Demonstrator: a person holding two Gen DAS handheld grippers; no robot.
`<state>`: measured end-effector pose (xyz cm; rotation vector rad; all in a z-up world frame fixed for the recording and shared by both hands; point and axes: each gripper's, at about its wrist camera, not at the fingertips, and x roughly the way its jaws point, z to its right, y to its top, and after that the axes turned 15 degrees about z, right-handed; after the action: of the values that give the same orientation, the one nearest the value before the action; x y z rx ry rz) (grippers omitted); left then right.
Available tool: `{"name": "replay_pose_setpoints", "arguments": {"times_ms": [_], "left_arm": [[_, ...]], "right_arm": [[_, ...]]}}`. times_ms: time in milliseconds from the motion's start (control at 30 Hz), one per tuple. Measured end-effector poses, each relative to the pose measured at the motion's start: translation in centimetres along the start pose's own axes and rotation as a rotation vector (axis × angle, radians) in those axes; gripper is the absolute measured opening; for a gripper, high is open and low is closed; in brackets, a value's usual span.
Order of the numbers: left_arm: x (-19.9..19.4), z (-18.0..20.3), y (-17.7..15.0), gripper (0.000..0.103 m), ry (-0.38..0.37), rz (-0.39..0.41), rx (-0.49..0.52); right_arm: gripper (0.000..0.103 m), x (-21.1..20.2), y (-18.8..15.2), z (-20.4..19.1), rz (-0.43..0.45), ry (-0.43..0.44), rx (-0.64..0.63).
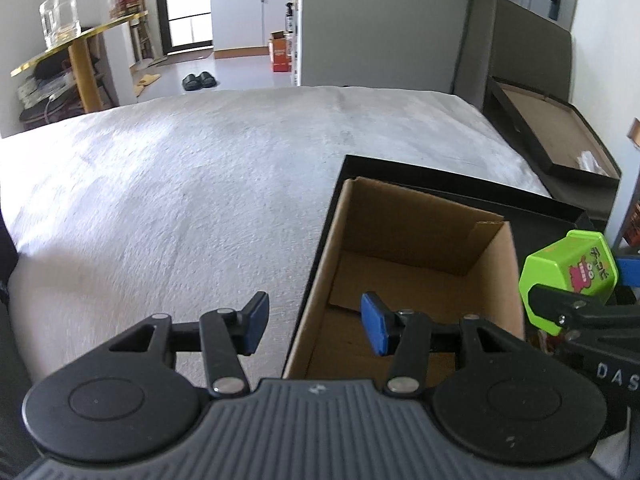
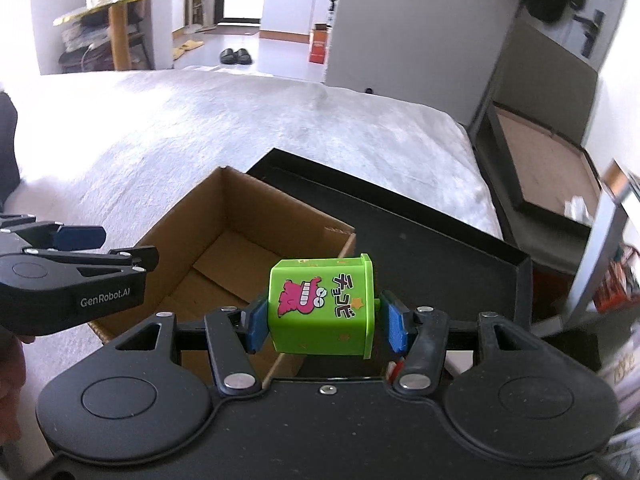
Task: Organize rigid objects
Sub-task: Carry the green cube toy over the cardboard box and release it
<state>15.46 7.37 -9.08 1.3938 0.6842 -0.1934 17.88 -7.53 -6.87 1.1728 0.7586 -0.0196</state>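
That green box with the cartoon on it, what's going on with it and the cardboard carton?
A person holds tongs in each hand over a white-covered bed. The right tongs grip a small bright green plastic box with a pink cartoon figure by its sides, in the air by the near corner of an open, empty brown cardboard carton. The left tongs are open and empty by the carton's left wall.

Quick count from us: one green box (image 2: 322, 306) with the pink cartoon on it, and one brown cardboard box (image 2: 240, 216) at about 11 o'clock from it. We count two black trays: one (image 2: 440, 240) under the cardboard box, another (image 2: 552, 168) off the bed (image 2: 200, 120) at 2 o'clock. Two grippers, the left gripper (image 1: 314, 322) and right gripper (image 2: 326, 322). Way back at 12 o'clock we see one pair of black slippers (image 2: 236, 56), one orange carton (image 2: 319, 46) and one clear jar (image 1: 59, 14).
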Motion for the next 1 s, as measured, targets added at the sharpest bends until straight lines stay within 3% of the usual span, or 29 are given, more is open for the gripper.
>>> {"name": "replay_pose_setpoints", "arguments": {"times_ms": [133,300,900,1000], "left_arm": [[0.8,-0.4,-0.7,0.039,-0.021,-0.016,-0.035],[1.4,-0.9,-1.2,0.011,0.003,-0.017,-0.063],[1.9,-2.0,-1.4,0.012,0.007,-0.024,-0.124],[2.1,-2.1,-1.4,0.012,0.005,-0.027,-0.127]], "right_arm": [[0.055,1.1,0.2,-0.5,-0.005,0.036,-0.006],[0.055,2.6,0.4,-1.1,0.003,0.052,-0.040],[0.055,4.6,2.4,-3.8,0.072,0.159,-0.139],[0.061,4.2,2.8,-4.5,0.096,0.151,-0.180]]}}
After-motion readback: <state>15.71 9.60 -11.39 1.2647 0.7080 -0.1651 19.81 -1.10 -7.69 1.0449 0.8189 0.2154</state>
